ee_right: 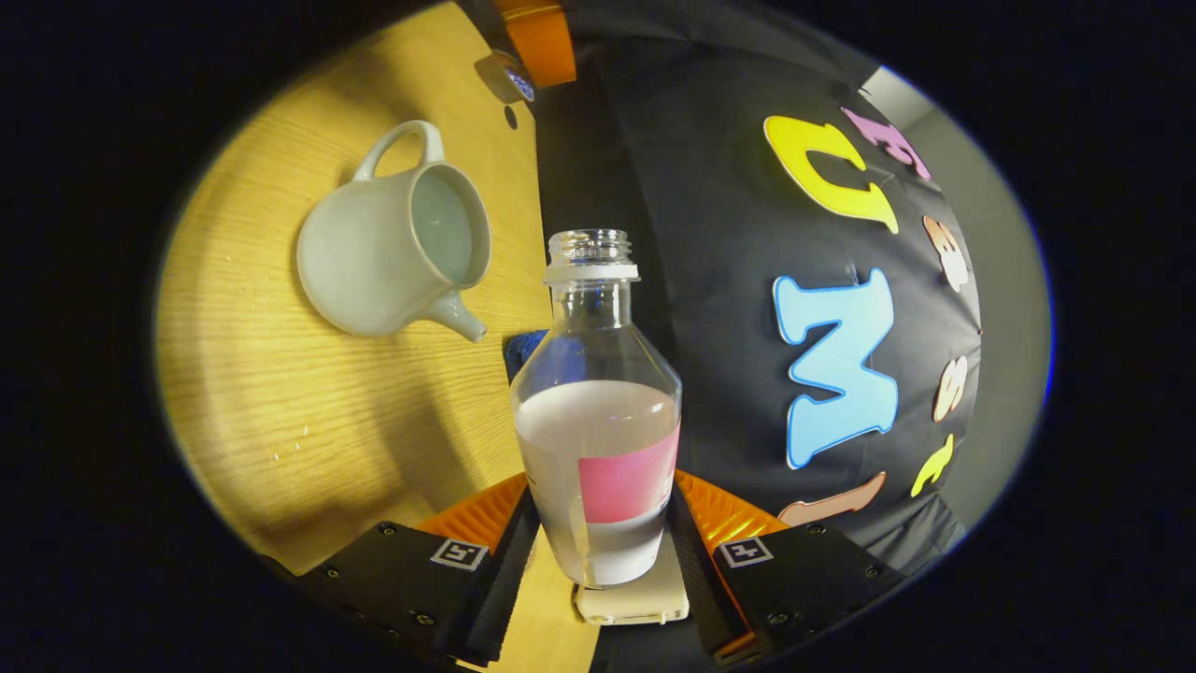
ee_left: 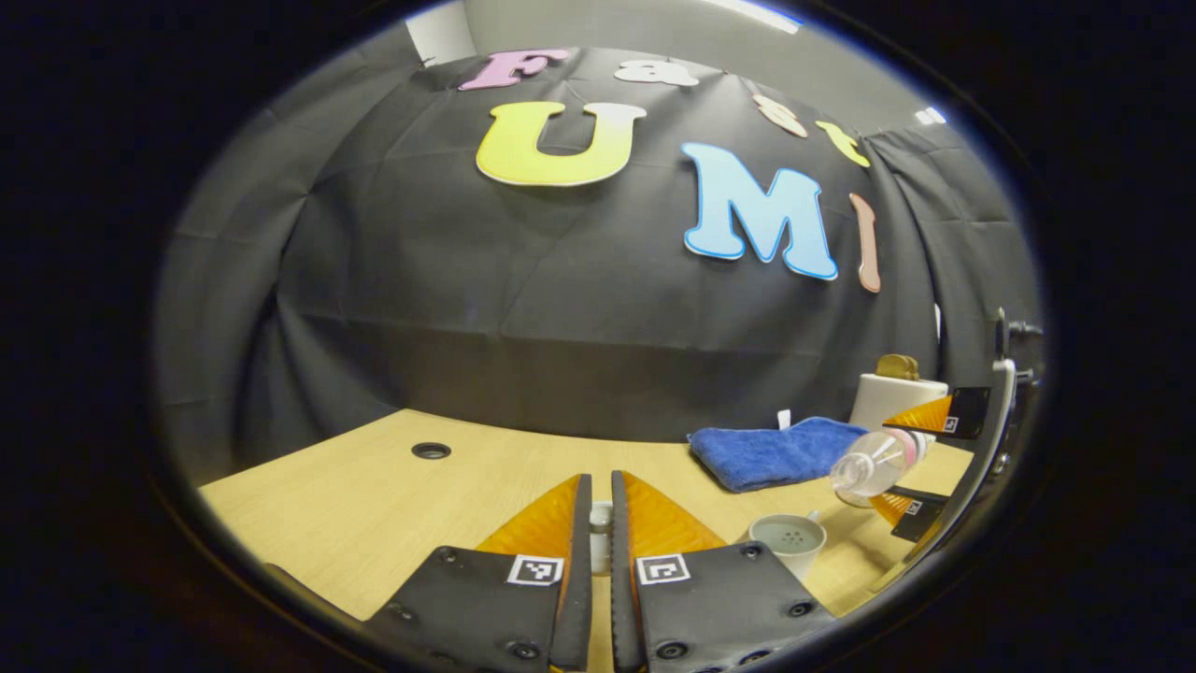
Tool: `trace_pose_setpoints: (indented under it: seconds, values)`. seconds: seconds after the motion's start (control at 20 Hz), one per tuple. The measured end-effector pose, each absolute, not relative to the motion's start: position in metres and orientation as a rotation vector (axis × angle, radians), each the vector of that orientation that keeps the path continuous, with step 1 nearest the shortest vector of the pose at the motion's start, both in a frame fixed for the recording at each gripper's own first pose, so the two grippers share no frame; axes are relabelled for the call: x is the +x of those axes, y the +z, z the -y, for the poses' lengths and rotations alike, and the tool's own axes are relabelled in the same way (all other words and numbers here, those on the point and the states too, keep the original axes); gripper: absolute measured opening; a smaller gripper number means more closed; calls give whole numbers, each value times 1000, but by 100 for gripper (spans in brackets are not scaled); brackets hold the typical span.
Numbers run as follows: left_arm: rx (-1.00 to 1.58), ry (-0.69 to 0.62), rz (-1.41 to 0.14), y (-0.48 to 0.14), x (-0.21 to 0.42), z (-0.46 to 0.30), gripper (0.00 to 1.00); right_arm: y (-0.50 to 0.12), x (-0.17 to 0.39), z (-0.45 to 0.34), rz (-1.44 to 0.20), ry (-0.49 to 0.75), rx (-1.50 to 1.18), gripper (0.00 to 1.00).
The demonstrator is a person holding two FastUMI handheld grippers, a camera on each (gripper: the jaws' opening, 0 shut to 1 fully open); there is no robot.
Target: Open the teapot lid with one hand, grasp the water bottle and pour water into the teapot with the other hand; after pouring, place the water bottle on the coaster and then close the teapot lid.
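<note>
My right gripper is shut on a clear uncapped water bottle with a pink label, part full of water. In the left gripper view the bottle hangs tilted, mouth pointing left, above and just right of the teapot. The pale teapot stands on the wooden table with no lid on it. I see no stream of water. My left gripper is shut on a small white piece, the teapot lid, held left of the pot. In the right gripper view the left gripper is at the top edge.
A folded blue cloth lies behind the teapot. A white box with a brown object on top stands at the back right. The table has a round cable hole at the left.
</note>
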State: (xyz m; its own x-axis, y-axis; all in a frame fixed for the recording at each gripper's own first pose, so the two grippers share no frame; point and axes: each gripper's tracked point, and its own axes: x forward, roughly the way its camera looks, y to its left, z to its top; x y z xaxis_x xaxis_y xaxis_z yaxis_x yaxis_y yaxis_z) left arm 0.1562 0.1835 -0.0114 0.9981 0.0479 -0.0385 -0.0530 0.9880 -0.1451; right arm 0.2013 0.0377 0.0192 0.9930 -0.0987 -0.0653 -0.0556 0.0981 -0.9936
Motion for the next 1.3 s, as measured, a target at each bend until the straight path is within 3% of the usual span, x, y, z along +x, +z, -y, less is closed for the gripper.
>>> trace_pose_setpoints:
  seconds: [1.3]
  values:
    - [-168,60,-18,-6,153,-194,16,63,202,-62,65,-58,-2005,75]
